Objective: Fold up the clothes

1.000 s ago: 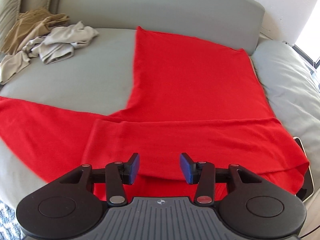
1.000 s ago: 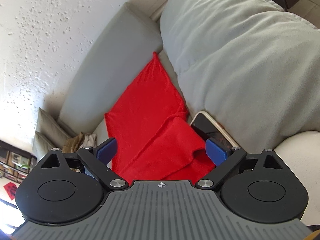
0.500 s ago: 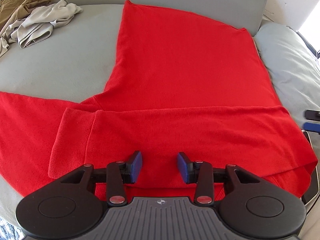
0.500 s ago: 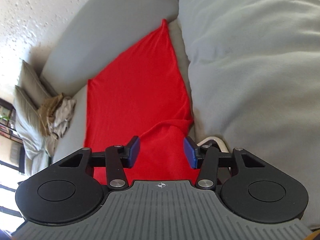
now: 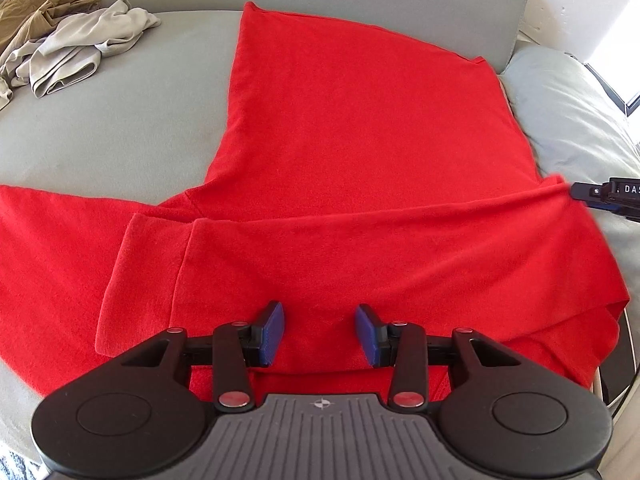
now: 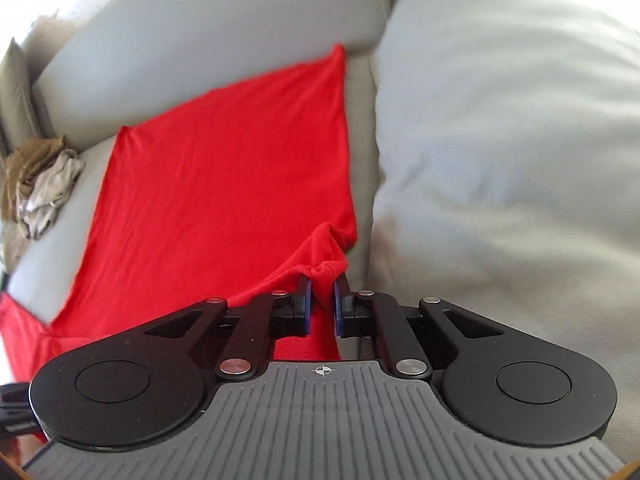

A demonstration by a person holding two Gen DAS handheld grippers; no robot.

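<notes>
While the red garment [image 5: 360, 152] lies spread across the grey sofa seat [image 5: 120, 128], its near part doubled back in a long fold, the right gripper [image 6: 321, 292] has its blue pads pinched narrow on a bunched red corner beside the big grey cushion [image 6: 500, 140]. Left gripper [image 5: 319, 330] hovers over the folded near edge, pads [image 5: 272, 332] well apart, gripping nothing. Crumpled beige clothes [image 5: 80, 52] sit at the far left of the seat
</notes>
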